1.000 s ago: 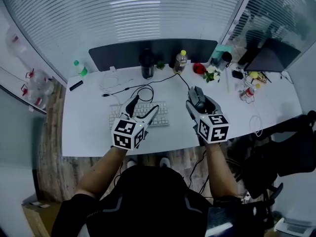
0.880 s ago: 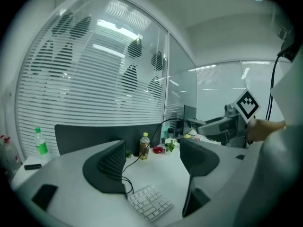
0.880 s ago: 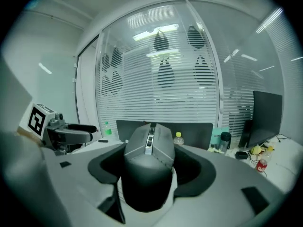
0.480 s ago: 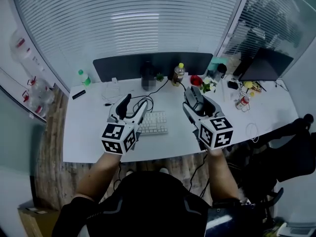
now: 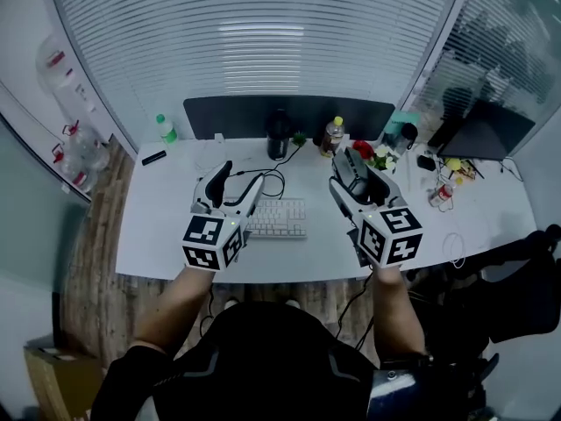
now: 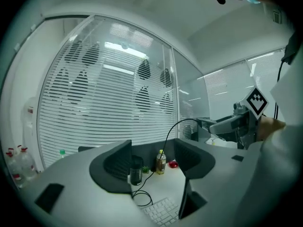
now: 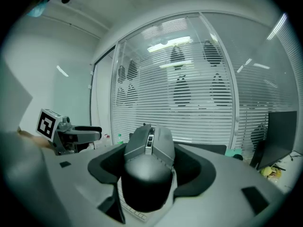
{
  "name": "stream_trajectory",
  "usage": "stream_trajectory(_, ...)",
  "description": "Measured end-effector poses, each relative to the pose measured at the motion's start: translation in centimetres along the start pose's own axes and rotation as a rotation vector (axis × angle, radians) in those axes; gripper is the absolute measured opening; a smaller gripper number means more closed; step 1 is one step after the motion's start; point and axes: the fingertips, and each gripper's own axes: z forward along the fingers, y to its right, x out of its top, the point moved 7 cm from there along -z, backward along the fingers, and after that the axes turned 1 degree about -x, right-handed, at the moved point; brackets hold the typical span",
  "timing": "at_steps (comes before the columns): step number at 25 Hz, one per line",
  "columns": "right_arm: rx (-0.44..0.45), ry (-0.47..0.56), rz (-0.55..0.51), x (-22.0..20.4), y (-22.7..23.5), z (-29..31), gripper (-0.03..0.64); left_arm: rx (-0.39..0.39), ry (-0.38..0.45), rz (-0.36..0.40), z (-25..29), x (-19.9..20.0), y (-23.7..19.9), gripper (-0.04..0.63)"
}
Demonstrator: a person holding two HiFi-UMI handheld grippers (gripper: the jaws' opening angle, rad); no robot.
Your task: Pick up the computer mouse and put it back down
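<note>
The first half of the job looks done: the computer mouse [image 7: 147, 174] is off the white desk [image 5: 158, 231] and held in the air, so what is left is to lower it and let it go.

At centre-left of the head view, the left gripper [image 5: 238, 175] hovers above the keyboard [image 5: 279, 217]. Its jaws have just been closing a little, yet they stand well apart with nothing between them. Through the gap its own view shows only the desk, the keyboard's corner and a dark cup and a bottle far behind.

At centre-right, the right gripper [image 5: 359, 175] has its jaws clamped on the mouse's two sides, fairly wide because the body is broad. In the right gripper view the mouse fills the space between the jaws, its rounded back toward the camera and its wheel and buttons pointing away. It hangs clear of the desk, and a patch of keyboard shows just beneath it. The left gripper is well apart from it, level with it across the frame.
</note>
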Motion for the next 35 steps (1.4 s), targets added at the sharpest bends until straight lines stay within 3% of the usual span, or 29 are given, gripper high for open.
stream_trajectory(9,0.188,0.027,-0.042,2.2,-4.5,4.3,0.296,0.182,0.004,0.007,-4.5,0.2,-4.1,0.308)
stream_trajectory(22,0.471,0.043,-0.071,3.7,-14.8,11.0,0.296,0.5,-0.011,-0.01,-15.7,-0.8,-10.5,0.308)
stream_trajectory(35,0.558,0.005,-0.055,4.1,-23.6,16.7,0.296,0.613,-0.027,-0.04,-21.0,-2.5,-17.0,0.308)
